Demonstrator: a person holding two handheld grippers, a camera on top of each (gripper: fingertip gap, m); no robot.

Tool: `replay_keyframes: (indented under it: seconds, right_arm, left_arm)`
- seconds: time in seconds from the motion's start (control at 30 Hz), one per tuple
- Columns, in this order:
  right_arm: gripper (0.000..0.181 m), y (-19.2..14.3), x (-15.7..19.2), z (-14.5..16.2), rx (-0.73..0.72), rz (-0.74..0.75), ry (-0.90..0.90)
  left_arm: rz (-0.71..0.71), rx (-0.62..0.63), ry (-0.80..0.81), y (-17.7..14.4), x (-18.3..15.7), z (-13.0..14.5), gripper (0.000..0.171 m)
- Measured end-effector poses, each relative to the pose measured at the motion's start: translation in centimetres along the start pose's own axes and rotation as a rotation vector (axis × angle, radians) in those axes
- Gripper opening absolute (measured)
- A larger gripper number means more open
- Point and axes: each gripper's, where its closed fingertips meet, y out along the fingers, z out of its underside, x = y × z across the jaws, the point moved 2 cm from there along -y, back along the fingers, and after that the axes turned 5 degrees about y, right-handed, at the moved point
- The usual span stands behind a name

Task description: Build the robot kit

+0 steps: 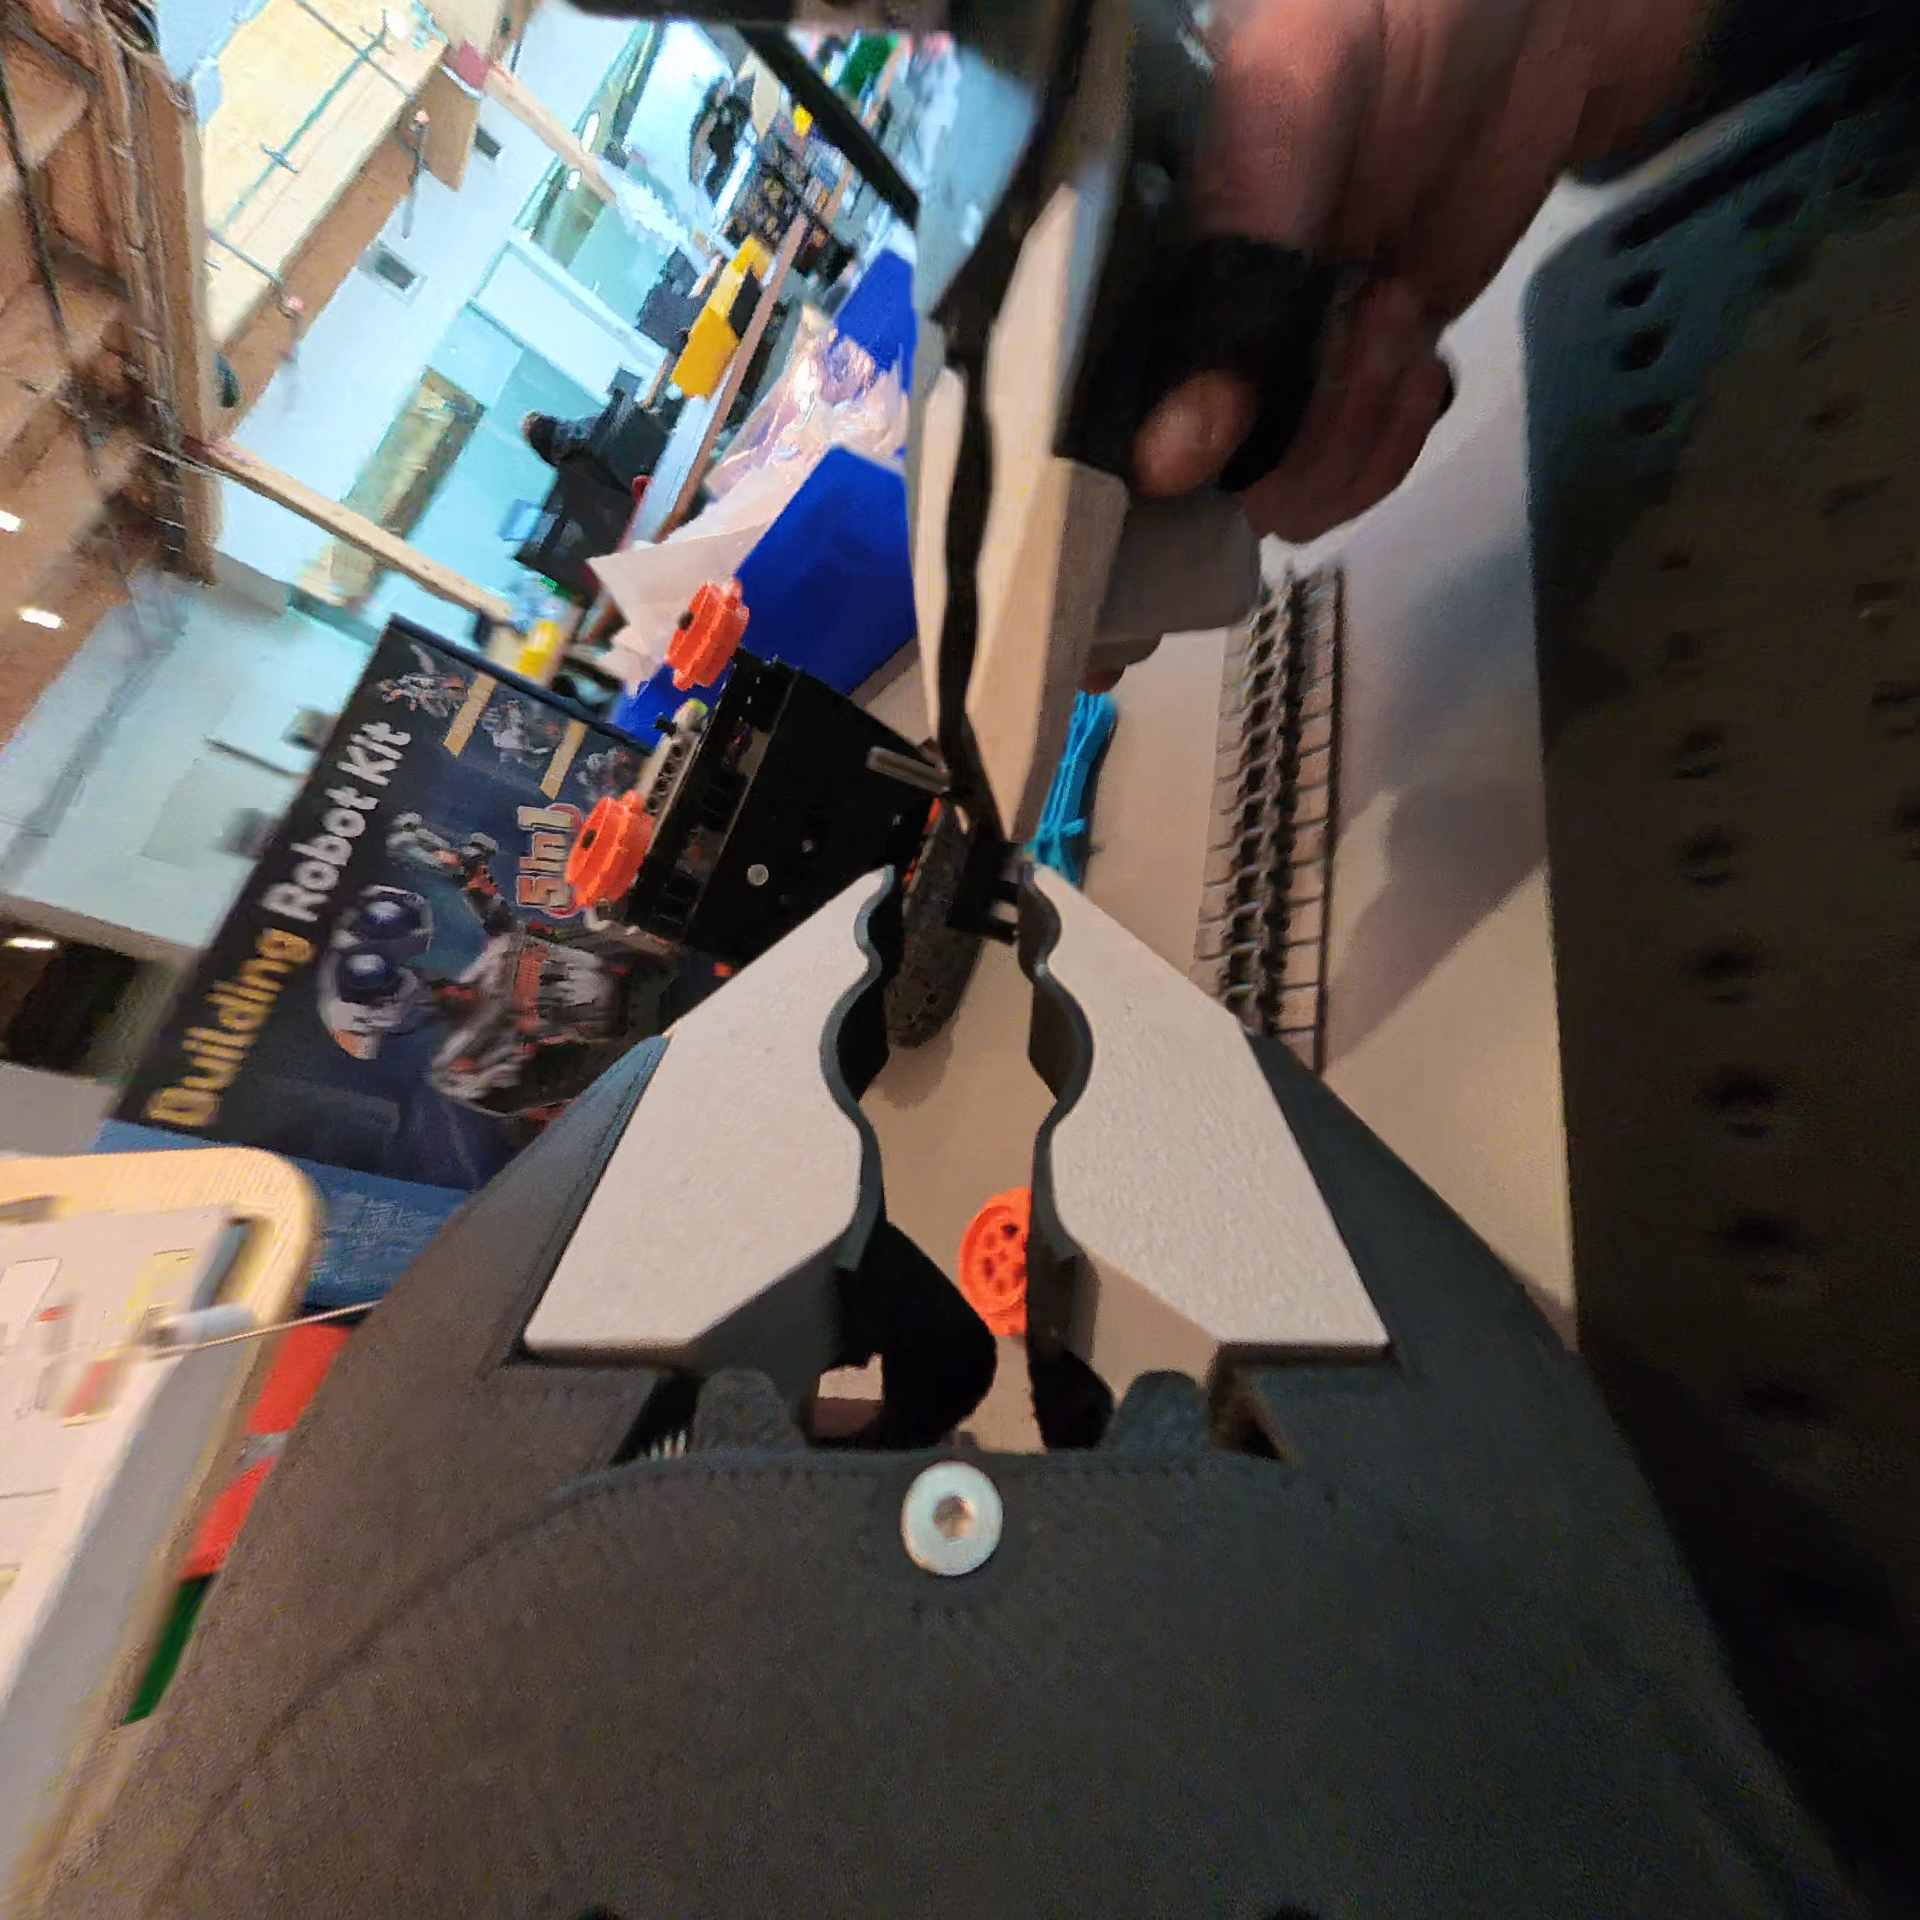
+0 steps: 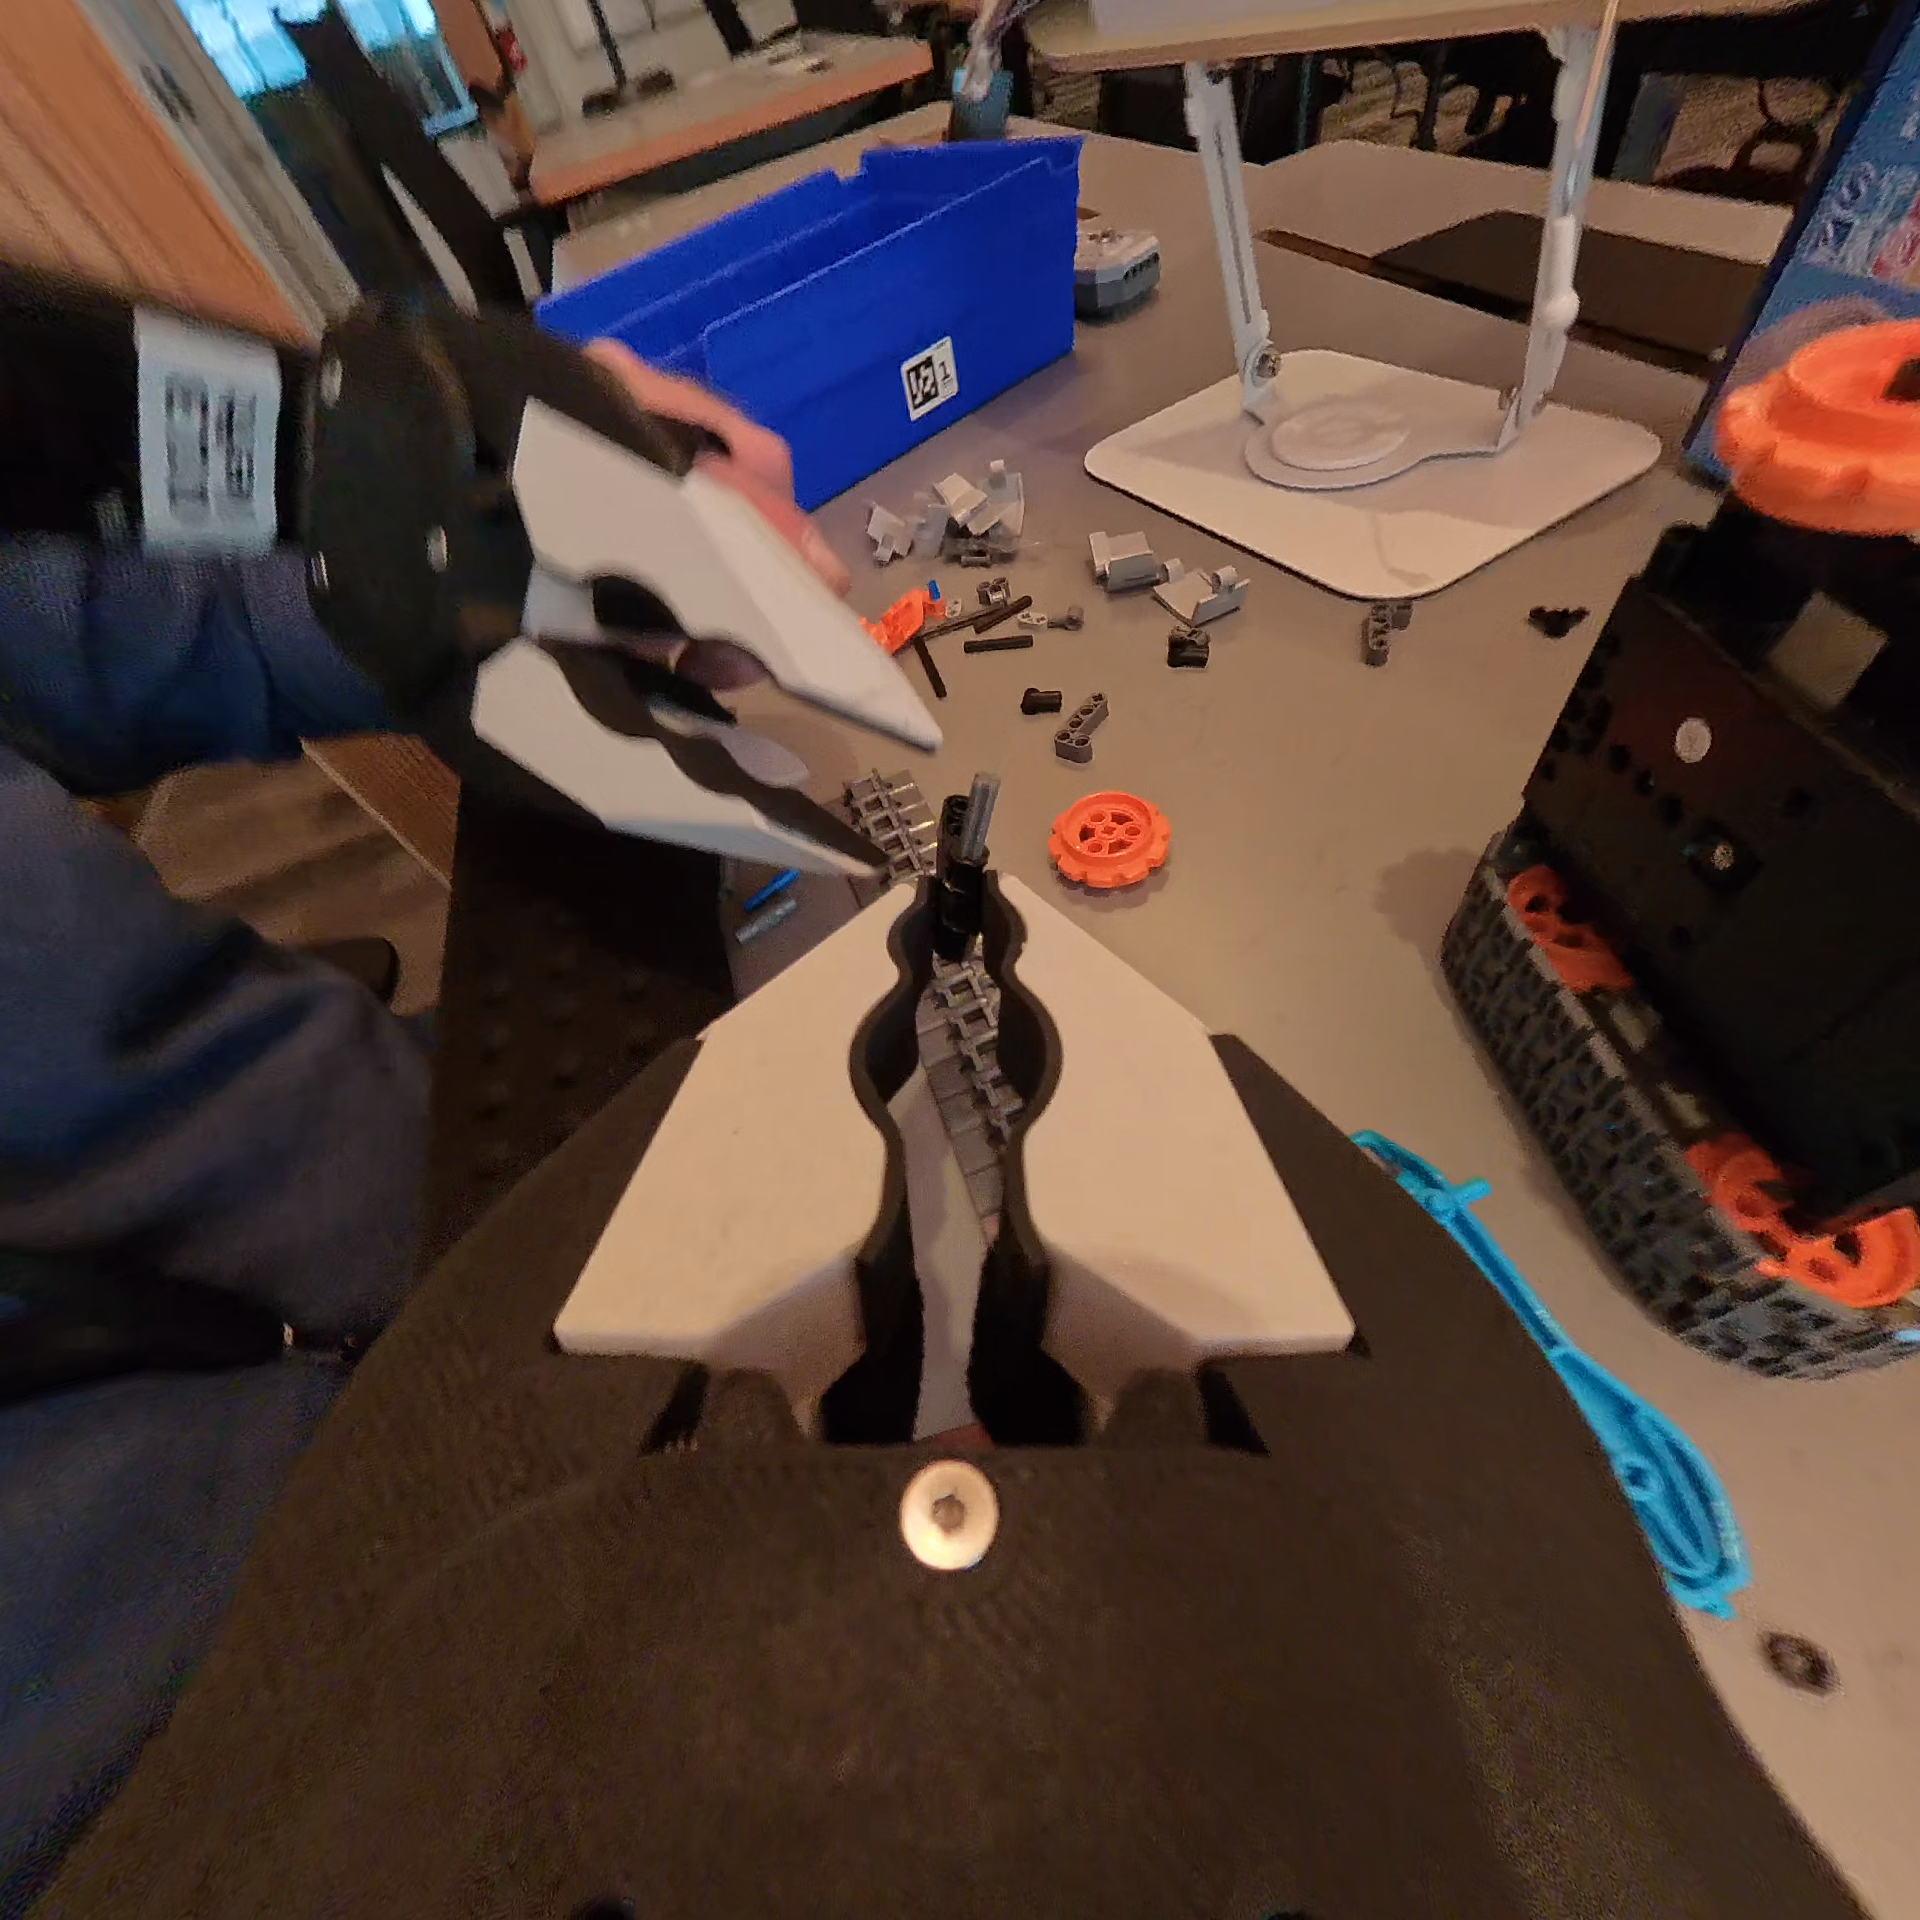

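A small black connector piece [image 2: 954, 891] is pinched by the right gripper [image 2: 958, 883] (tips nearly together); the left gripper [image 1: 956, 894], seemingly empty, is held narrowly parted beside it

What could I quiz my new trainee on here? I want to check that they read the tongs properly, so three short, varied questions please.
1. True or false: the right tongs are shut on a small black connector.
2. What lies loose on the table just right of that connector? A: orange wheel. B: yellow ball. C: green cup.
3. Fill in: the left tongs are ____ and empty.

Key: 1 true; 2 A; 3 open.
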Motion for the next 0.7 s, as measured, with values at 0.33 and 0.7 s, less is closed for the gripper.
replay_keyframes:
  seconds: [0.33, 0.7]
  right_arm:
    - [0.005, -0.1, 0.3, 0.5, 0.2, 0.092, -0.397]
    - [0.005, -0.4, 0.4, 0.4, 0.27, 0.069, -0.467]
  left_arm:
    - [0.316, -0.062, -0.31, 0.8, 1.3, -0.8, 0.016]
    - [0.374, -0.117, -0.329, 1.5, 0.2, -1.7, 0.002]
